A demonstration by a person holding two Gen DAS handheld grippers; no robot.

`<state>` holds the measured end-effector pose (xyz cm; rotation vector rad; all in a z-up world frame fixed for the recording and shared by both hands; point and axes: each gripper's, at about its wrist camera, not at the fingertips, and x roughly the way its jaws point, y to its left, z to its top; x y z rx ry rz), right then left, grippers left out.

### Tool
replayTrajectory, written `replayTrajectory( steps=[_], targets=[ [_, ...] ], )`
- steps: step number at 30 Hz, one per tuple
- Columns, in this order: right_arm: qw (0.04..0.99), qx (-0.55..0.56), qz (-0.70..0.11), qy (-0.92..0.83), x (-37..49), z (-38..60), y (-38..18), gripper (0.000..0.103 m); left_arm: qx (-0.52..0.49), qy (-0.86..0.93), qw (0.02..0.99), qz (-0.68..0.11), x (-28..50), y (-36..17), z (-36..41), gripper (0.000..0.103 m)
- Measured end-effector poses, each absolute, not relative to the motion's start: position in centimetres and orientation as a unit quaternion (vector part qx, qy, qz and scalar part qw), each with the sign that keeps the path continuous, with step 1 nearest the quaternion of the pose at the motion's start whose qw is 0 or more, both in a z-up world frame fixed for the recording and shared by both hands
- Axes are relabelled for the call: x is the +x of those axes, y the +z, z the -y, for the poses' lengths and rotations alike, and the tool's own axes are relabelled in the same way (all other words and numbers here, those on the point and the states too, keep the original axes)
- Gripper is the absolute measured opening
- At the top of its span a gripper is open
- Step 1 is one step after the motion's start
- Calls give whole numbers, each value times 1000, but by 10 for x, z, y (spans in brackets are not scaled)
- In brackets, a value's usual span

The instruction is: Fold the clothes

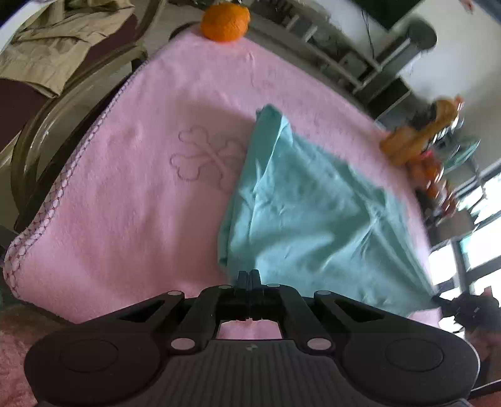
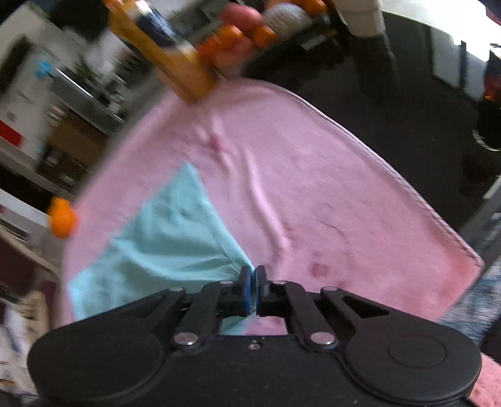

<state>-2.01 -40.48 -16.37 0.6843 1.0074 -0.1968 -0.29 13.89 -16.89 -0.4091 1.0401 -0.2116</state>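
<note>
My left tongs point(image 1: 249, 275) are clamped together on the near edge of the teal cloth point(image 1: 313, 216), and my right tongs point(image 2: 253, 272) are pinched on another corner of it, with the fabric caught between the blue pads. The cloth is stretched between the two, partly lifted and creased, over a pink towel point(image 1: 131, 194) that covers the table. One corner of the cloth points away from me, lying on the towel beside a stitched bone pattern point(image 1: 206, 159). An orange point(image 1: 224, 21) sits at the far edge of the towel. In the right view the same orange point(image 2: 62, 220) shows at the left edge, blurred. A yellow box point(image 2: 175, 69) and a pile of fruit point(image 2: 238, 40) stand beyond the far end of the towel, too smeared to tell apart well. A beige garment point(image 1: 59, 47) lies off to the left on a dark seat.
</note>
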Motion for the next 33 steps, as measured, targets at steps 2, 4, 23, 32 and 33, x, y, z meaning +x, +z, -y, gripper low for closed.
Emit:
replayTrajectory(
  steps=[2,4,23,32,33],
  targets=[
    [815,299,-487,-96,-16,399,-166,3,-202,-90,840,-496,-2,-170,-141,0],
    [815,274,-501,-97,-13,392,-169,3,-251,-88,830,-490,-1,-172,-154,19],
    [813,282,-501,-93,-9,385,-170,3,-319,-52,808,-492,13,-188,-149,14],
    [819,333,-458,-93,-18,400,-160,3,-272,-121,865,-404,-2,-150,-134,6],
    [820,339,-452,-93,-19,402,-159,3,-278,-127,869,-389,-3,-145,-137,6]
  ],
)
